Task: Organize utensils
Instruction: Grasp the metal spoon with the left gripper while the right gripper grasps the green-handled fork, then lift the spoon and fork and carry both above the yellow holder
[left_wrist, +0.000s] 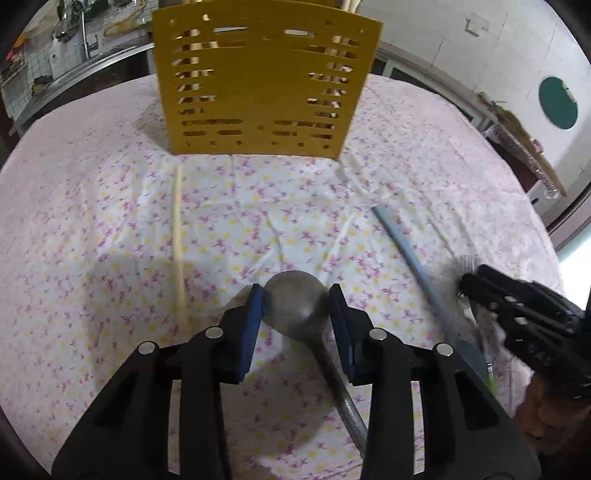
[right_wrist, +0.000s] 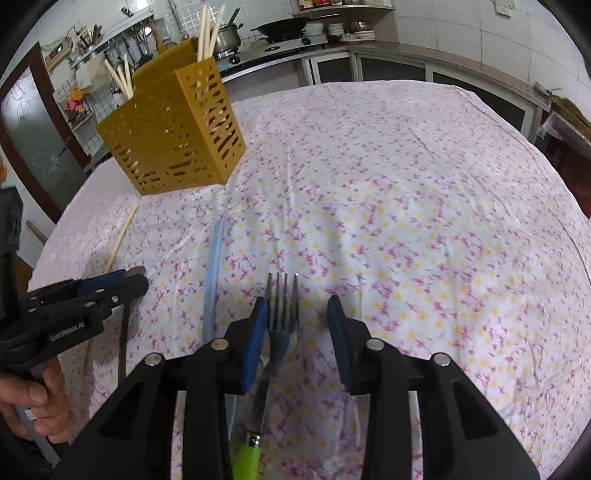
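Two grippers work at once over the floral tablecloth (right_wrist: 424, 206), each set wide apart around a utensil and gripping nothing yet. The left gripper (left_wrist: 296, 295) straddles the bowl of a metal spoon (left_wrist: 297, 297), its blue pads (left_wrist: 255, 317) close beside the bowl but seemingly not clamped. The right gripper (right_wrist: 297, 310) brackets a fork (right_wrist: 282, 306) with a green handle, the tines nearer its left pad.

Risks, as I judge them: closing on the spoon's rounded bowl could let it squirt out or pivot, and the off-centre fork may twist as the pads meet. A blue straw (right_wrist: 213, 273) and a loose chopstick (left_wrist: 180, 243) lie near and could be nudged. The yellow slotted holder (right_wrist: 173, 136), already holding chopsticks, stands well apart at the far side.

Readable writing: "GenRobot.AI" on the left gripper's body in the right wrist view.
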